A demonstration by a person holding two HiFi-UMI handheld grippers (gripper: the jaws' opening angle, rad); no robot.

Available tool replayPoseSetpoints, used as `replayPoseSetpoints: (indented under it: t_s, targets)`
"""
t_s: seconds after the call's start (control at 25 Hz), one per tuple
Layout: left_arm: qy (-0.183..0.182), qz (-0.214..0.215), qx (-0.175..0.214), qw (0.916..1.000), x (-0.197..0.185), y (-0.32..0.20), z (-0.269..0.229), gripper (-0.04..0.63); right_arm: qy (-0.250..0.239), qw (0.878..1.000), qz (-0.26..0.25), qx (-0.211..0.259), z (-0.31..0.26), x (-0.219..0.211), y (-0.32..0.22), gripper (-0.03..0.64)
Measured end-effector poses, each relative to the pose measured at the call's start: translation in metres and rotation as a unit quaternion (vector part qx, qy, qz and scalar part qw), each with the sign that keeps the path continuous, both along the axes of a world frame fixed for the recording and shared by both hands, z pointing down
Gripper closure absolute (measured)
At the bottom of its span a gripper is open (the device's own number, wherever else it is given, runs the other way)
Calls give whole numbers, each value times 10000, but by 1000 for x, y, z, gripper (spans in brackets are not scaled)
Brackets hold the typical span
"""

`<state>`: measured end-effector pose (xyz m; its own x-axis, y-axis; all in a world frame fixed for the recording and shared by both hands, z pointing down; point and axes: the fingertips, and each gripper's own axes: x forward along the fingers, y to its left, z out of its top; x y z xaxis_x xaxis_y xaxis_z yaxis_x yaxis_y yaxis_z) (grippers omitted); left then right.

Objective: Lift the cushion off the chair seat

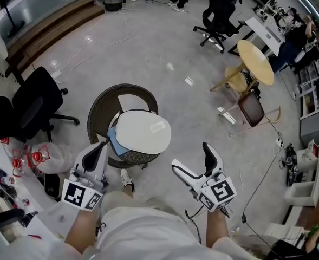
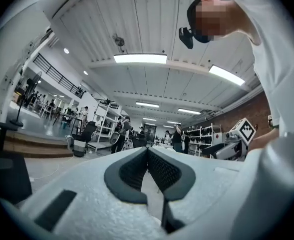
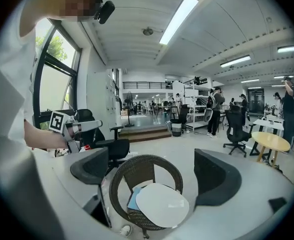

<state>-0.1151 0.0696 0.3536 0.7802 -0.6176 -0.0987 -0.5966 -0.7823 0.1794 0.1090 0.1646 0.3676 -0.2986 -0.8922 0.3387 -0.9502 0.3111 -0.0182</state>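
Note:
A round white cushion (image 1: 143,131) lies on the seat of a dark wicker chair (image 1: 101,104), over a blue pad (image 1: 114,140). In the head view both grippers hang just short of the chair's near side. My left gripper (image 1: 101,148) is at the seat's left edge, not touching it. Its jaws are shut with nothing between them (image 2: 147,153). My right gripper (image 1: 191,157) is to the right of the seat, jaws wide open and empty. In the right gripper view the chair (image 3: 118,176) and cushion (image 3: 162,205) lie ahead between its fingers (image 3: 93,166), well apart from them.
A black office chair (image 1: 37,104) stands left of the wicker chair. A round wooden table (image 1: 255,61) and a small brown chair (image 1: 251,108) stand at the right. Cables trail over the grey floor. A red-and-white bag (image 1: 34,158) lies at the left. My shoe (image 1: 128,180) is under the seat's front.

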Motion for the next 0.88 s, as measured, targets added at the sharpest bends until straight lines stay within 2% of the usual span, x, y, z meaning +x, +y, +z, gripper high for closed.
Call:
replayPoseSetpoints:
  t_s: [0.2,0.44,0.72,0.88]
  targets:
    - [198,20,-68,9998,-3,-64,2,578,43,9997,-92,-219,13,-19,-58,106]
    - [116,18,-342,9993,2,-91,20,578,31,9982,-296,-520,33,-25,-94,106]
    - [-83,-292,-459,9985,17,-115,30,578,-27,9948,-686,-752,64,-9,-139,104]
    - [-332,-465,-566,9968,28,-123,37,578,210,9889,-1074,-1005,99,3,-168,104]
